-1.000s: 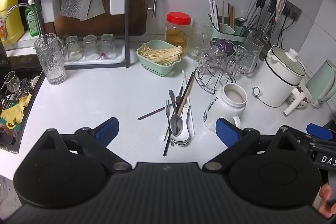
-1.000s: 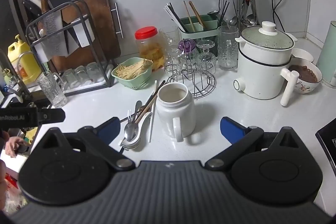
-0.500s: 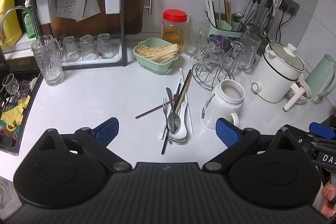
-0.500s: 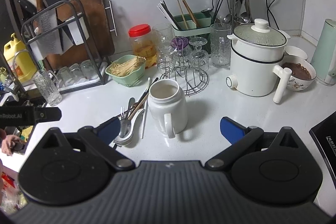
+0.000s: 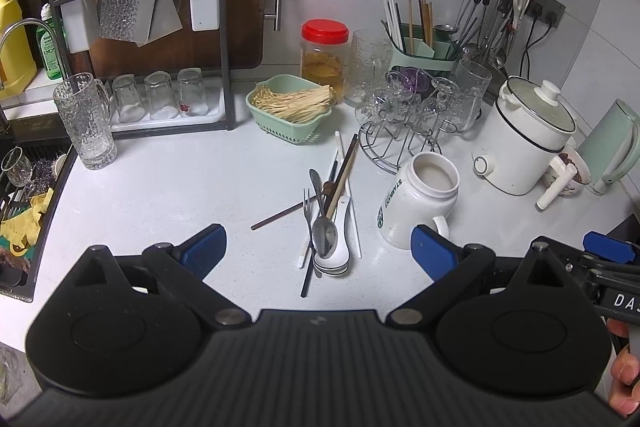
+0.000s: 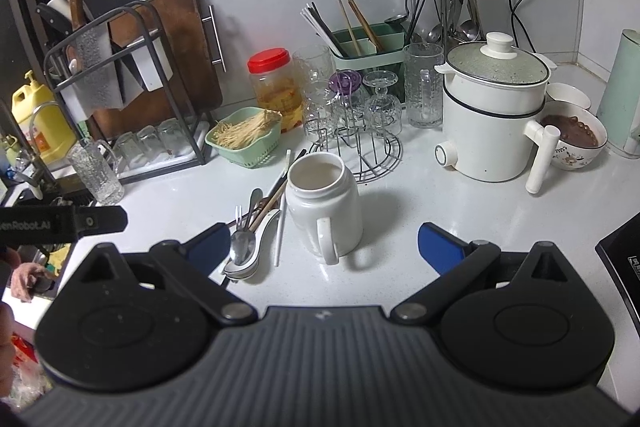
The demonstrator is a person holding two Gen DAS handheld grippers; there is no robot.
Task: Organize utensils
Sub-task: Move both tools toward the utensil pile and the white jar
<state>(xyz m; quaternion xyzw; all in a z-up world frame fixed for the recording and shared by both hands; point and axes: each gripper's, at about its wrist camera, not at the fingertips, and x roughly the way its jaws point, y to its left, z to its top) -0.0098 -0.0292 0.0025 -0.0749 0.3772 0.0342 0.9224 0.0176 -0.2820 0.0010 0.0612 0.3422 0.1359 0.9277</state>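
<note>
A pile of utensils [image 5: 328, 223] lies on the white counter [image 5: 180, 195]: a metal spoon, a fork, white ceramic spoons, dark and wooden chopsticks. My left gripper [image 5: 319, 249] hovers open over the near end of the pile and touches nothing. To the pile's right stands a white mug [image 5: 420, 203]. In the right wrist view the mug [image 6: 324, 215] stands between the wide jaws of my right gripper [image 6: 320, 247], handle toward me. These jaws are closing, and the pads are clear of the mug. The pile [image 6: 252, 235] lies by the left finger. A green utensil holder [image 6: 368, 47] stands at the back.
Behind the pile are a wire glass rack [image 5: 404, 131], a green basket of sticks [image 5: 292, 107], a red-lidded jar [image 5: 324, 59] and a dish rack [image 5: 160, 99]. A white electric pot [image 6: 492, 115] and a bowl [image 6: 572, 139] stand on the right. The sink [image 5: 24, 203] is at the left edge.
Both views have shifted only slightly. Nothing on the counter has moved and neither gripper has taken hold of anything.
</note>
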